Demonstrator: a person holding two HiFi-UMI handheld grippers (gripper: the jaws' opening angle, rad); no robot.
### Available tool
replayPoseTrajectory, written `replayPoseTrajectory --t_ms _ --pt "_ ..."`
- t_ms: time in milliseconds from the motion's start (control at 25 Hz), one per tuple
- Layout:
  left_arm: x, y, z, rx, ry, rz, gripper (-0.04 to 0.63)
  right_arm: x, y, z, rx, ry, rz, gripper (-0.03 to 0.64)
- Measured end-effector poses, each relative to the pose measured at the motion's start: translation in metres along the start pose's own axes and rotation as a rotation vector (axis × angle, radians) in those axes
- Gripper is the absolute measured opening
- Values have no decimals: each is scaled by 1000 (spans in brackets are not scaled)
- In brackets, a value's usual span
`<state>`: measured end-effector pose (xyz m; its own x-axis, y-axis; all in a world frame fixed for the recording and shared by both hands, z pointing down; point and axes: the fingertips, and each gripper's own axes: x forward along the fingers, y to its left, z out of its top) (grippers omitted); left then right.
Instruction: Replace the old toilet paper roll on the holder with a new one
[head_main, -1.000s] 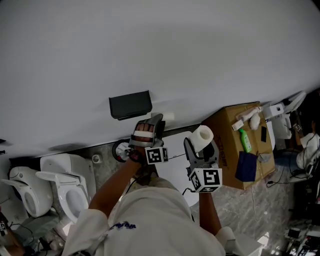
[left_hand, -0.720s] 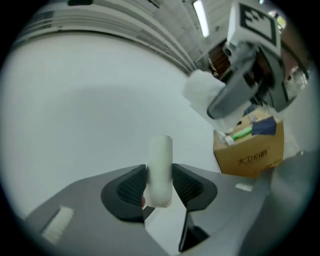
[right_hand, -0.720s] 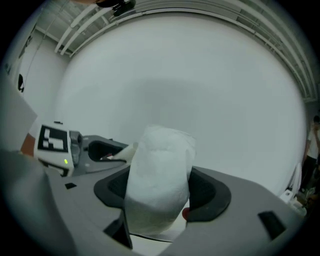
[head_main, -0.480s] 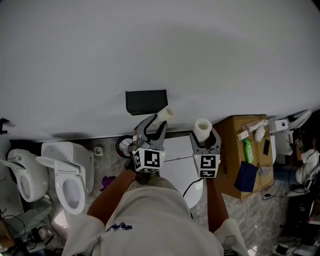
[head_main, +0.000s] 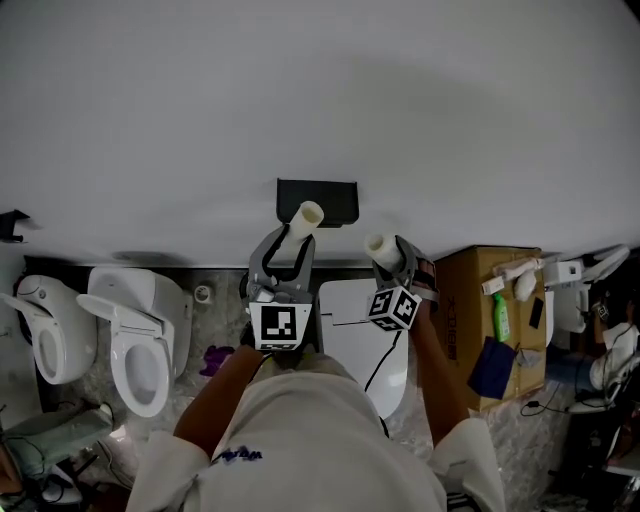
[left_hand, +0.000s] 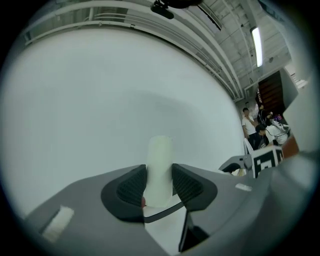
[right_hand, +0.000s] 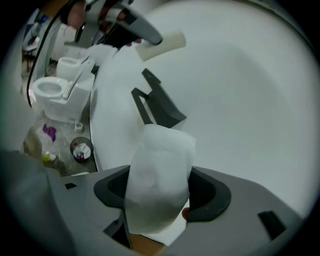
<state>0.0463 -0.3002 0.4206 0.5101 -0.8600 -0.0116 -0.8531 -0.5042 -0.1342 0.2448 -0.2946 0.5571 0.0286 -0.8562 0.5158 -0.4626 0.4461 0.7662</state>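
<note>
A black holder (head_main: 317, 202) is fixed to the pale wall. Just below it my left gripper (head_main: 288, 250) is shut on a thin pale tube (head_main: 304, 218), the bare old core, whose end points up at the holder. The left gripper view shows that tube (left_hand: 159, 167) pinched upright between the pads. To the right, my right gripper (head_main: 393, 260) is shut on a full white paper roll (head_main: 383, 250). In the right gripper view the roll (right_hand: 159, 182) fills the jaws, with the holder (right_hand: 160, 106) beyond it and the left gripper's tube (right_hand: 164, 43) above.
Two white toilets (head_main: 135, 340) (head_main: 45, 340) stand at the left. A white toilet lid (head_main: 352, 335) lies under my arms. A cardboard box (head_main: 470, 290) with a green bottle (head_main: 501, 318) sits at the right. A small bin (right_hand: 81, 149) stands on the floor. People stand far off (left_hand: 252, 125).
Both grippers have rolled and drawn closer to the black holder, each keeping its load. The left one rose with the tube; the right one shifted left with the roll.
</note>
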Motion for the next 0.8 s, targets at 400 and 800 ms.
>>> replayPoseTrajectory --t_ms 400,800 --pt "-17 19 -6 -153 9 42 167 54 8 21 -523 45 -135 310" --pt "-27 32 -16 -168 30 56 167 74 21 50 -623 28 -173 310"
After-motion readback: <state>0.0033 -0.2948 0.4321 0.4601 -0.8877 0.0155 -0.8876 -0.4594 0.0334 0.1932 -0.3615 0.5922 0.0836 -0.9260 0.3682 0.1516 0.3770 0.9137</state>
